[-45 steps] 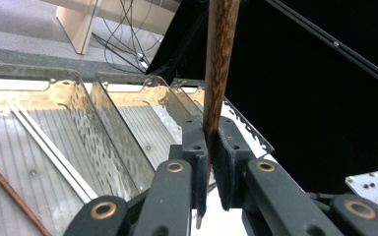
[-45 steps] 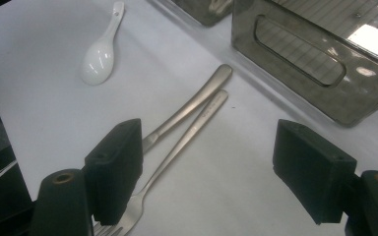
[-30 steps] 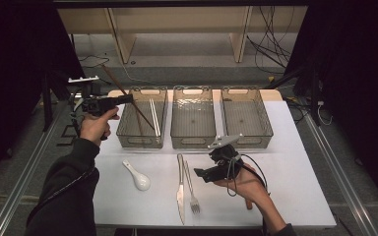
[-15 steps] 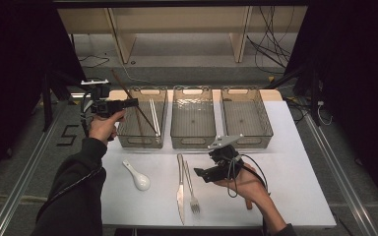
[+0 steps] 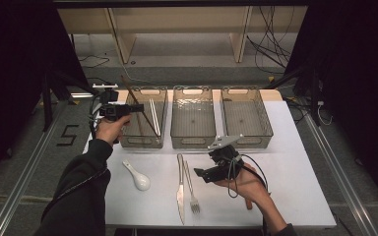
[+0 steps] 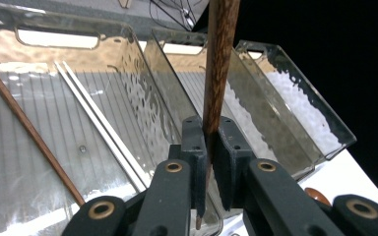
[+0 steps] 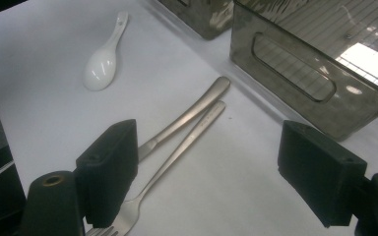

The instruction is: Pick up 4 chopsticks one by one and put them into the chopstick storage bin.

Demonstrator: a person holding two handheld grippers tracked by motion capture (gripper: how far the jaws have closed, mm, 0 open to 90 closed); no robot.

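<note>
Dark wooden chopstick (image 6: 218, 64) clamped in left tongs (image 6: 206, 142), slanting over the left bin (image 5: 142, 118) at 10 o'clock on the counter (image 5: 295, 162). Since a second ago, left tongs moved lower and in over the bin. Left bin holds one brown chopstick (image 6: 32, 130) and a pale pair (image 6: 103, 128); middle bin (image 5: 193, 118) and right bin (image 5: 246, 118) bare. Right tongs (image 7: 216, 172) gape wide, gripping nothing, above knife (image 7: 192, 110) and fork (image 7: 177, 152); spoon (image 7: 101, 61) at 8 o'clock.

- Three bins stand in a row at the back of the surface (image 5: 295, 162).
- Left bin (image 5: 142, 137) holds chopsticks (image 5: 153, 113).
- Before the bins: spoon (image 5: 138, 176) left, knife (image 5: 179, 189) and fork (image 5: 192, 189) side by side, touching.
- Left claw (image 5: 137, 108) over the left bin; right claw (image 5: 202, 174) just right of the fork.
</note>
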